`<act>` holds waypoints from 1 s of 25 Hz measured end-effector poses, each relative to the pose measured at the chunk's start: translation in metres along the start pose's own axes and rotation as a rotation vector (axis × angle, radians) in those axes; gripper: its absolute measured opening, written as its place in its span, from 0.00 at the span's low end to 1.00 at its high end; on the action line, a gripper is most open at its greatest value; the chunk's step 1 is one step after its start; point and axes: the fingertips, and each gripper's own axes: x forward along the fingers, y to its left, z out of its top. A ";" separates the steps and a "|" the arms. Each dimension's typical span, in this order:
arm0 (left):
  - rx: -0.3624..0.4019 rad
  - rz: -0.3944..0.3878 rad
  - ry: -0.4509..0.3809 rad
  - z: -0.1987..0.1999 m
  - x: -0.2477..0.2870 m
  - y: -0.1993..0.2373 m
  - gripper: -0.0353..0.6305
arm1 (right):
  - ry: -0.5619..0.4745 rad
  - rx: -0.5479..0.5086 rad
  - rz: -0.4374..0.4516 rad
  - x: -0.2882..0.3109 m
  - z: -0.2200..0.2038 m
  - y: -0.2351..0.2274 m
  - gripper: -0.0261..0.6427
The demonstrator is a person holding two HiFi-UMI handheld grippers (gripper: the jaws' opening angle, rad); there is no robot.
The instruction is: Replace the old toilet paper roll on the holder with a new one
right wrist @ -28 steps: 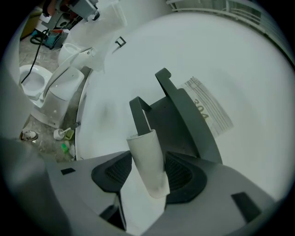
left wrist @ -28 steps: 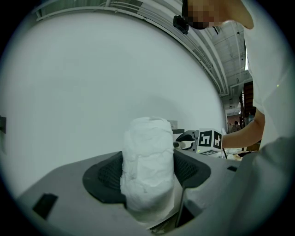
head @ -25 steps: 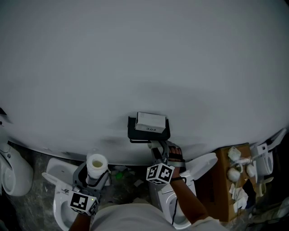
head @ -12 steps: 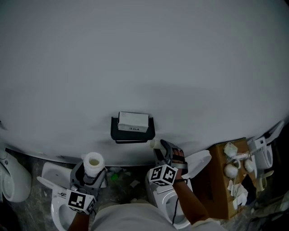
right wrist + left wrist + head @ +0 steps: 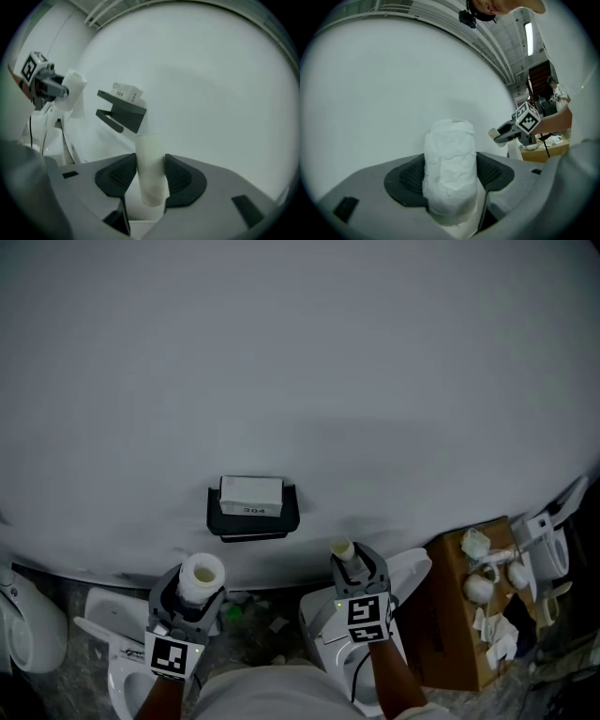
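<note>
Though the head view hides the contact, left gripper (image 5: 450, 174) fingers press the full roll (image 5: 450, 140); right gripper (image 5: 151, 177) fingers, just closing, pinch the tube (image 5: 149, 152).

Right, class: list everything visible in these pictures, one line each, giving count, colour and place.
wall: one, pale grey, background
holder: one, black, on the wall, bar bare
small box: one, white, atop the holder
toilet paper roll: one, white, held at lower left
cardboard tube: one, cream, held at lower centre
toilets: at least three, white, floor below the wall
cardboard box: one, brown, far right, white bits on top
left tongs: one, grey, shut on the toilet paper roll
right tongs: one, grey, jaws just been closing, clamping the cardboard tube
forearms: two, bottom edge
</note>
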 end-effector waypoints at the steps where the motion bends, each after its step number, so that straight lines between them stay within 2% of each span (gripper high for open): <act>1: 0.033 -0.011 -0.005 0.003 0.004 -0.004 0.52 | -0.018 0.058 0.007 -0.006 0.002 -0.003 0.32; 5: 0.198 -0.062 0.006 0.012 0.016 -0.020 0.52 | -0.070 0.252 0.033 -0.029 0.004 -0.012 0.32; 8: 0.306 -0.084 0.043 0.012 0.022 -0.032 0.52 | -0.118 0.422 0.106 -0.038 0.008 -0.010 0.32; 11: 0.399 -0.140 -0.007 0.008 0.032 -0.061 0.52 | -0.163 0.548 0.151 -0.047 0.012 -0.011 0.32; 16: 0.674 -0.268 -0.029 -0.002 0.054 -0.114 0.52 | -0.174 0.578 0.139 -0.055 0.010 -0.011 0.32; 21: 0.865 -0.459 -0.051 -0.015 0.075 -0.170 0.52 | -0.174 0.585 0.107 -0.064 0.006 -0.020 0.32; 23: 0.933 -0.486 -0.053 -0.019 0.084 -0.183 0.52 | -0.179 0.594 0.093 -0.066 0.006 -0.024 0.32; 25: 0.990 -0.476 -0.050 -0.021 0.095 -0.189 0.52 | -0.183 0.599 0.084 -0.068 0.007 -0.028 0.32</act>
